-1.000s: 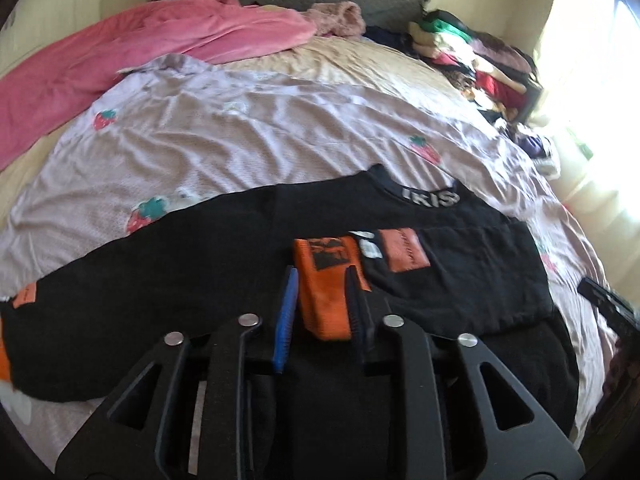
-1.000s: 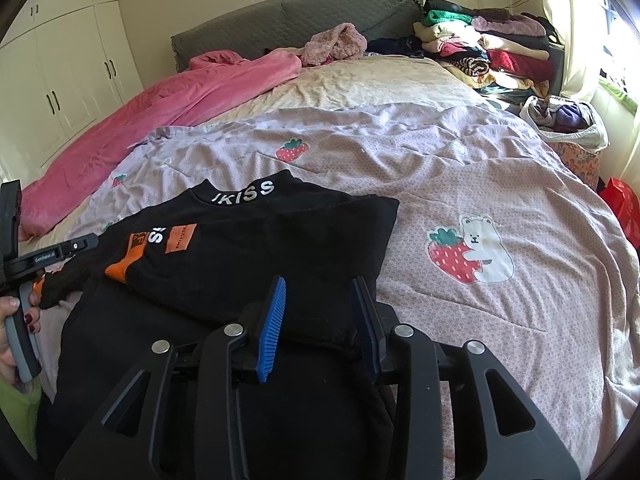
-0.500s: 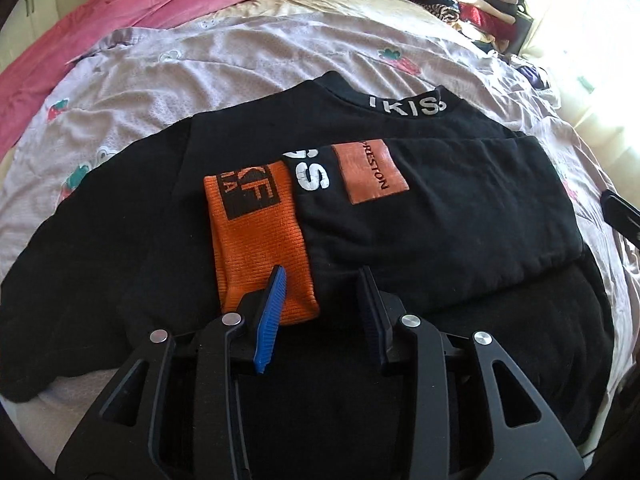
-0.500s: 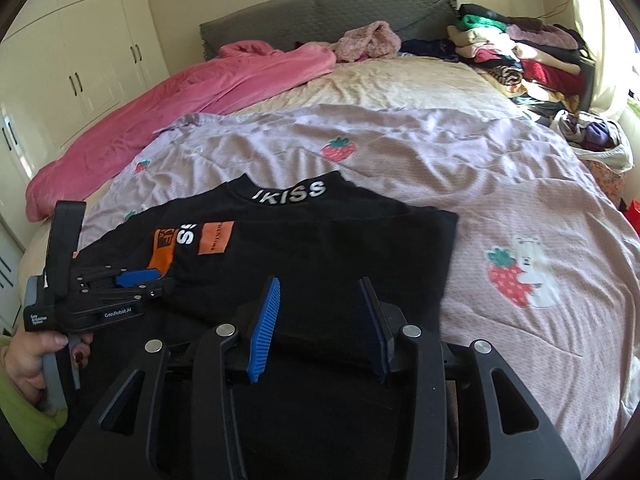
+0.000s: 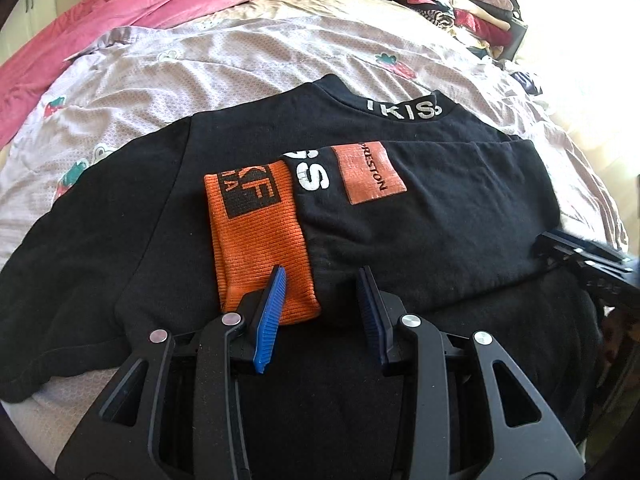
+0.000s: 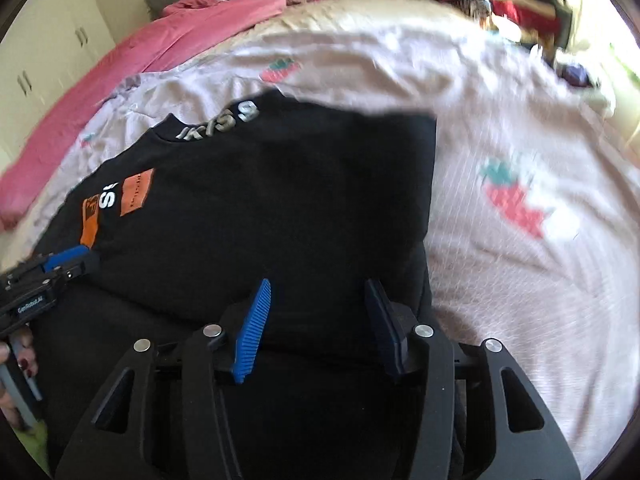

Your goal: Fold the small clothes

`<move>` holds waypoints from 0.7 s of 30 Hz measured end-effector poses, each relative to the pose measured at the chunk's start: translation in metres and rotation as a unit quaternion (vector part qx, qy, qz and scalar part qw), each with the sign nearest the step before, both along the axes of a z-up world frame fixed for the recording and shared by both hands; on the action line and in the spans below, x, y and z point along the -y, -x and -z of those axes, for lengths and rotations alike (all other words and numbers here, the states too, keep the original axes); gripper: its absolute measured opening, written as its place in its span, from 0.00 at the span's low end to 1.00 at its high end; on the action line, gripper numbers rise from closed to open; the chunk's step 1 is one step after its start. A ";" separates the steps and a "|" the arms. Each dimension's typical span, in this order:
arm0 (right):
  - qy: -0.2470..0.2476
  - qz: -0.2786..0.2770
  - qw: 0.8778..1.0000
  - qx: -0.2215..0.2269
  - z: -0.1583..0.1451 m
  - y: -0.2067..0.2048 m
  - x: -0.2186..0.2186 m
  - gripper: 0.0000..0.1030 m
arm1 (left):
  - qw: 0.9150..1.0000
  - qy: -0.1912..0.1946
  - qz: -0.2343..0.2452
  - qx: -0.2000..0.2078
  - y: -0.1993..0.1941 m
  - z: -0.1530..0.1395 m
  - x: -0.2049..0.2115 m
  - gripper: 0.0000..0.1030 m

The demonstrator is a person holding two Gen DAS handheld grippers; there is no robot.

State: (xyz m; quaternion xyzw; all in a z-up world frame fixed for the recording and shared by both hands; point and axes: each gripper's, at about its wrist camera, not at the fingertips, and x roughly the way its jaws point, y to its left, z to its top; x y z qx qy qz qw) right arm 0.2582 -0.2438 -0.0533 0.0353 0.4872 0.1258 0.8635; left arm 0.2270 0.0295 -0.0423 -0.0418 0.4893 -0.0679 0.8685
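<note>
A black sweatshirt [image 5: 440,216] with white collar lettering lies flat on the bed; it also shows in the right wrist view [image 6: 280,200]. Its right sleeve is folded across the chest, and the orange cuff [image 5: 256,236] lies near the middle. My left gripper [image 5: 320,292] is open and empty, just above the cuff's near end. My right gripper [image 6: 316,308] is open and empty, over the folded right side of the sweatshirt near its lower hem. Each gripper shows at the edge of the other's view, the right [image 5: 580,256] and the left [image 6: 52,268].
A lilac quilt [image 5: 240,60] with strawberry prints covers the bed. A pink blanket [image 5: 132,4] lies at the far left. A pile of clothes [image 5: 452,4] sits at the far right corner. White wardrobe doors [image 6: 48,52] stand to the left.
Both grippers opened wider and pulled back toward the sweatshirt's lower part. The left gripper let go of the orange cuff, which now lies flat on the chest.
</note>
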 end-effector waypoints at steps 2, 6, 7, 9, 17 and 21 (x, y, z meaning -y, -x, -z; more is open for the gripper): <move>-0.004 0.003 1.000 0.000 0.000 0.000 0.001 0.45 | 1.000 0.003 0.000 0.001 0.001 0.001 -0.001 0.28; -0.008 -0.004 1.000 0.010 -0.011 0.009 -0.007 0.51 | 1.000 0.013 -0.003 0.003 0.005 -0.005 -0.004 0.29; -0.014 -0.008 1.000 0.014 -0.015 0.011 -0.007 0.52 | 1.000 0.016 -0.003 0.005 0.006 -0.007 -0.005 0.30; -0.019 -0.012 0.999 0.024 -0.022 0.018 -0.010 0.54 | 1.000 0.020 -0.005 0.007 0.008 -0.010 -0.007 0.32; -0.024 -0.014 0.998 0.053 -0.048 0.037 -0.018 0.68 | 1.000 0.015 -0.006 0.025 0.024 -0.029 -0.013 0.51; -0.033 -0.012 0.996 0.077 -0.063 0.047 -0.021 0.79 | 0.999 0.007 -0.016 0.039 0.034 -0.040 -0.023 0.68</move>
